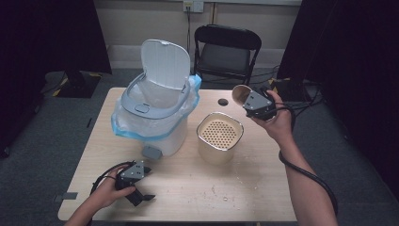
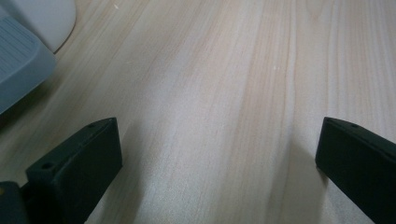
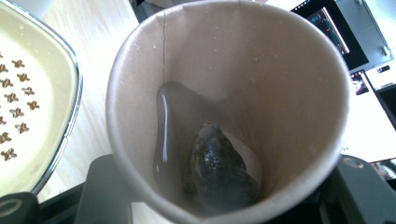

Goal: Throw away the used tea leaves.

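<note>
Nearest to us, at the front edge of the pale wooden surface (image 1: 197, 188), our left gripper (image 1: 141, 184) rests low on the wood with its two black jaws spread wide and nothing between them. In the left gripper view we see bare wood grain between the jaws, and the grey foot pedal (image 2: 21, 65) of the bin at the upper left corner.

Our right gripper (image 1: 248, 100) is raised above the far right part of the surface. Its jaws are part-way closed and clamp the sides of a brown paper cup (image 3: 224, 107), which is tipped over so that its mouth faces left, toward the bin. In the right gripper view we look straight into the cup: a dark, wet tea bag (image 3: 217, 168) lies against the lower wall, with a little liquid pooled beside it.

Below and to the left of the cup stands a cream-coloured square container with a perforated strainer top (image 1: 219, 136), near the middle of the surface. Left of that stands a white pedal bin with a grey rim (image 1: 155, 117), its white lid (image 1: 165, 63) swung upright and a translucent blue-edged bag liner (image 1: 123, 126) folded over its rim. A small dark round spot (image 1: 223, 101) sits on the surface just left of the cup. Behind the surface stands a black folding chair (image 1: 227, 49).
</note>
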